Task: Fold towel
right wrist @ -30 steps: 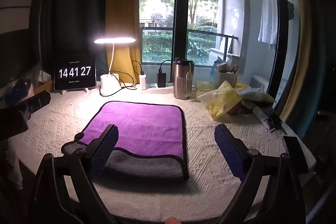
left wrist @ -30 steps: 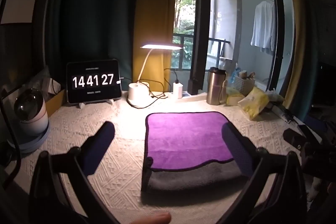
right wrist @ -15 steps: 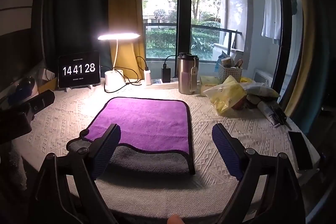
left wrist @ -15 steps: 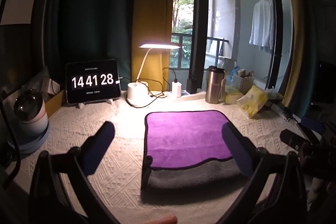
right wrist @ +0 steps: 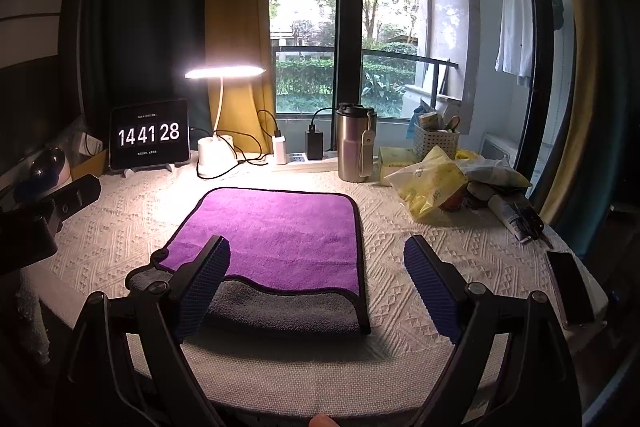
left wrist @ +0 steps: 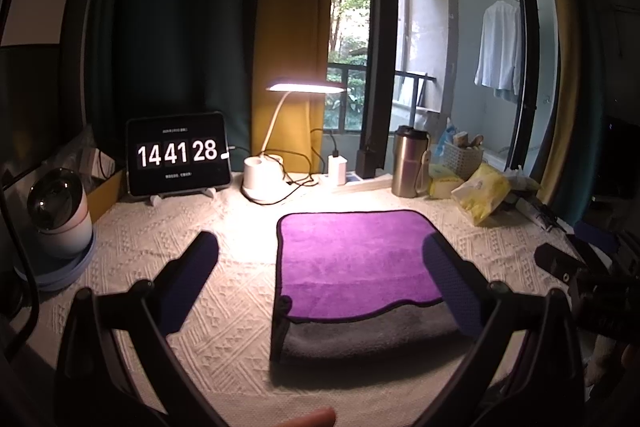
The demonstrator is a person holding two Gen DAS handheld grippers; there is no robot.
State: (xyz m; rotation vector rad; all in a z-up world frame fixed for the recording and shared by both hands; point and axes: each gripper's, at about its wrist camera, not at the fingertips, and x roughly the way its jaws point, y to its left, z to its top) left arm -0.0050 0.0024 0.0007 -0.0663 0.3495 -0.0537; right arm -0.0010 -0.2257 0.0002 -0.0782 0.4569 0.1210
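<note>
A towel (left wrist: 356,259), purple on top and grey beneath, lies folded on the white patterned tablecloth (left wrist: 224,307), its grey layer showing along the near edge. It also shows in the right wrist view (right wrist: 280,239). My left gripper (left wrist: 320,267) is open and empty, held above the table's near edge, its right finger over the towel's right side. My right gripper (right wrist: 316,279) is open and empty, held near the towel's near right corner. Each gripper shows at the edge of the other's view.
At the back stand a tablet clock (left wrist: 178,153), a lit desk lamp (left wrist: 264,179), a power strip (right wrist: 308,163), a steel mug (right wrist: 356,147), a basket (right wrist: 434,141) and yellow bags (right wrist: 432,187). A round device (left wrist: 60,215) sits far left. A phone (right wrist: 570,287) lies at right.
The right gripper has drawn back and shifted slightly right. The left gripper has barely moved. The towel has not moved. The clock went from 14:41:27 to 14:41:28.
</note>
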